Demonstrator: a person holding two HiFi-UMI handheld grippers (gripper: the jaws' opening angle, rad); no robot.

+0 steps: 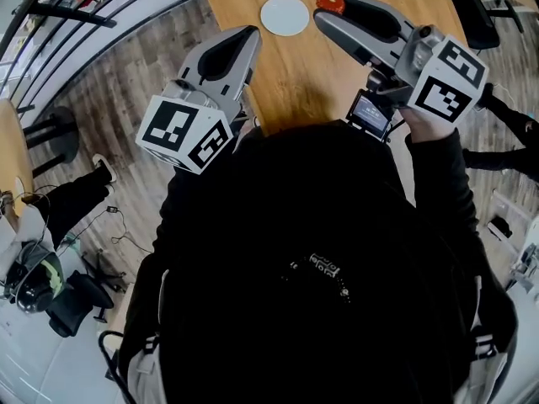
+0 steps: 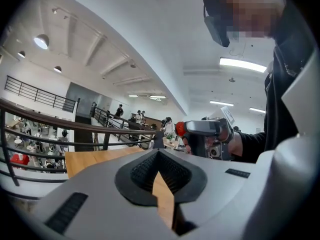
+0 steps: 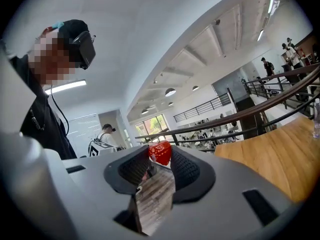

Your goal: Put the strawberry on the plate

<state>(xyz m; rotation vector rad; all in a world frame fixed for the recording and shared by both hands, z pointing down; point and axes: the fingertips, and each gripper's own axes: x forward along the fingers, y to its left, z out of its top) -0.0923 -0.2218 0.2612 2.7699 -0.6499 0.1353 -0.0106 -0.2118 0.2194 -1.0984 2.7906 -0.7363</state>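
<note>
A red strawberry [image 1: 330, 4] sits clamped at the tip of my right gripper [image 1: 325, 12], held above the far part of the wooden table [image 1: 312, 82]. In the right gripper view the strawberry [image 3: 160, 152] is pinched between the dark pads at the tip of the right gripper [image 3: 160, 156]. The round white plate [image 1: 285, 15] lies on the table just left of the strawberry. My left gripper [image 1: 250, 34] hovers near the plate's left side, jaws together and empty [image 2: 159, 155]. The left gripper view shows the right gripper [image 2: 187, 129] with the strawberry [image 2: 180, 129].
A black railing [image 1: 84, 23] and wood-plank floor lie left of the table. A black chair [image 1: 478, 17] stands at the table's right edge. Another round table edge [image 1: 10, 154] shows far left. People stand in the distance.
</note>
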